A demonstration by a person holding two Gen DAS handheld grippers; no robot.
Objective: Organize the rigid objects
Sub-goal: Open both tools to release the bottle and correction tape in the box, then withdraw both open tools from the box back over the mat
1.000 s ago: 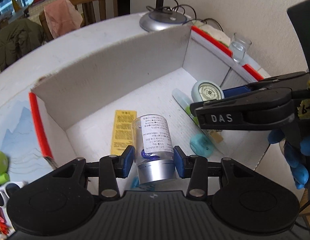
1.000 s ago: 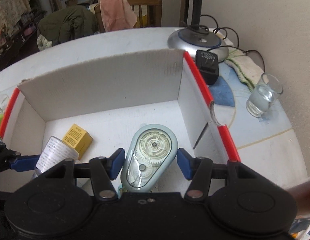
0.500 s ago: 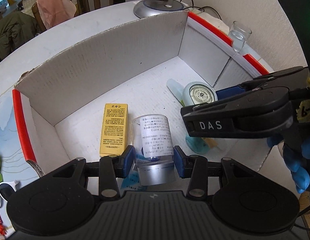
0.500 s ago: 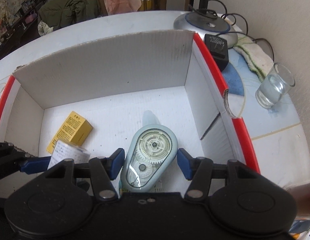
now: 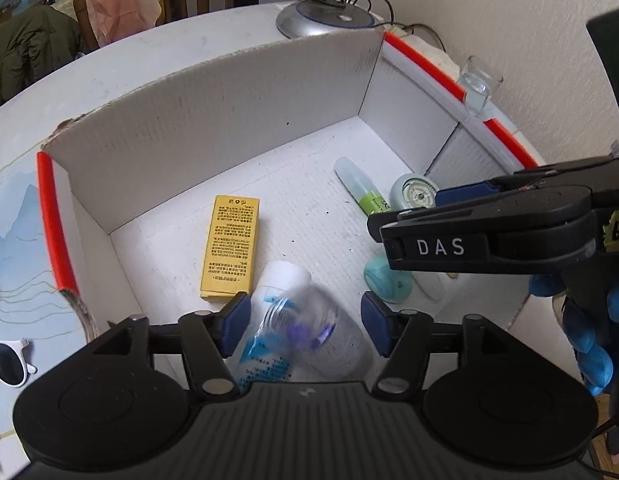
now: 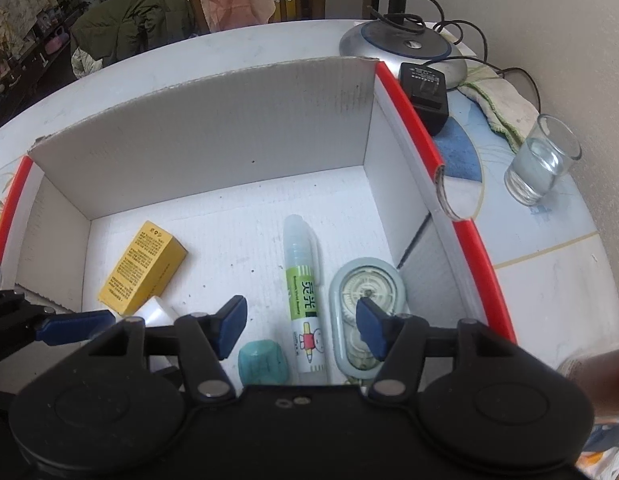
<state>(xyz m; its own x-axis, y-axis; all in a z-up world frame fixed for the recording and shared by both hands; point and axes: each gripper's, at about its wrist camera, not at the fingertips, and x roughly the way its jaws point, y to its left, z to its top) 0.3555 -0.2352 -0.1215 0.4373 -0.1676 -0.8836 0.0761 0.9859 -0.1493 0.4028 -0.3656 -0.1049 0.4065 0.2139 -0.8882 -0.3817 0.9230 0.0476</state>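
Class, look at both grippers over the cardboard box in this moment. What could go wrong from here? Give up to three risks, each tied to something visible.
1. The left gripper has just been opening; the blurred clear bottle between its jaws may roll into the yellow carton.
2. The right gripper hangs open above the glue stick and tape dispenser; lowering might knock them.
3. The two grippers sit close and could collide.

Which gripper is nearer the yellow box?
Left. The left gripper sits just beside the yellow box; the right gripper is further off, over the glue stick.

Matt corrugated cardboard box [image 6: 213, 120], clear glossy plastic bottle [image 5: 309, 332], smooth glass tumbler [image 6: 543, 160].
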